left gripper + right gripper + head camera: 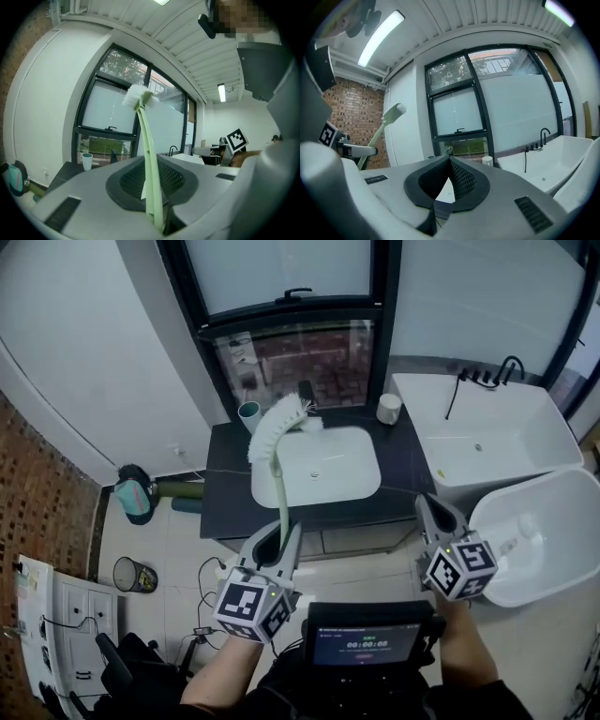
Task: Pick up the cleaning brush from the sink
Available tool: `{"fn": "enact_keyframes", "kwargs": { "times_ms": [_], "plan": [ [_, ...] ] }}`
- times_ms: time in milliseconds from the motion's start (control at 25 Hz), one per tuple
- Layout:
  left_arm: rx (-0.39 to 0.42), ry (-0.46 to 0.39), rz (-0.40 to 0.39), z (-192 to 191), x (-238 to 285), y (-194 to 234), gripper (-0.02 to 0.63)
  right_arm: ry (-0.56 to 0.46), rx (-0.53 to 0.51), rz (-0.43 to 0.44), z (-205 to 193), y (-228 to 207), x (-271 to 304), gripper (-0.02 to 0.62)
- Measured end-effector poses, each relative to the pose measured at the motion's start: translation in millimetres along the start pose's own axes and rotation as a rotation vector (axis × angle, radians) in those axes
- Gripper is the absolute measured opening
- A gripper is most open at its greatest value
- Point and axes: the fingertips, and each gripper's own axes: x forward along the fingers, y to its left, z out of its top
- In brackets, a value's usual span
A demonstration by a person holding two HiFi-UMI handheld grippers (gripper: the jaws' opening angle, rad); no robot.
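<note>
The cleaning brush [282, 486] has a pale green handle and a white bristle head [278, 425]. My left gripper [281, 532] is shut on the lower end of the handle, and the brush stands up and away from it, over the white sink [361, 486]. In the left gripper view the handle [149, 154] runs up from between the jaws to the bristles [138, 96]. My right gripper [436, 512] is off to the right, shut with nothing in it; its pads [457, 180] meet at the tip. The right gripper view also catches the brush [389, 117] at the left.
The sink is set in a black counter [225, 484] under a window, with a teal cup [249, 414] and a white cup [388, 408] at the back. A white bathtub [487, 442] and a white oval bowl [539, 531] lie right. A wire bin [134, 574] stands on the floor at left.
</note>
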Motion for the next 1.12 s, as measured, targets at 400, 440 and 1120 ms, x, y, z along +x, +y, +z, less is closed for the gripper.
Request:
{"fn": "enact_keyframes", "kwargs": {
  "times_ms": [400, 440, 1120],
  "plan": [
    [0.037, -0.045, 0.041, 4.9, -2.7, -34.8, 0.063, -0.013, -0.014, 0.037, 12.0, -12.5, -18.3, -0.02],
    [0.035, -0.043, 0.04, 3.6, -3.0, -36.5, 0.063, -0.015, -0.016, 0.04, 11.9, -11.3, -20.5, -0.02],
    [0.061, -0.071, 0.051, 12.4, -17.3, -30.6, 0.063, -0.069, -0.065, 0.049, 14.3, 18.6, -33.9, -0.02]
  ]
}}
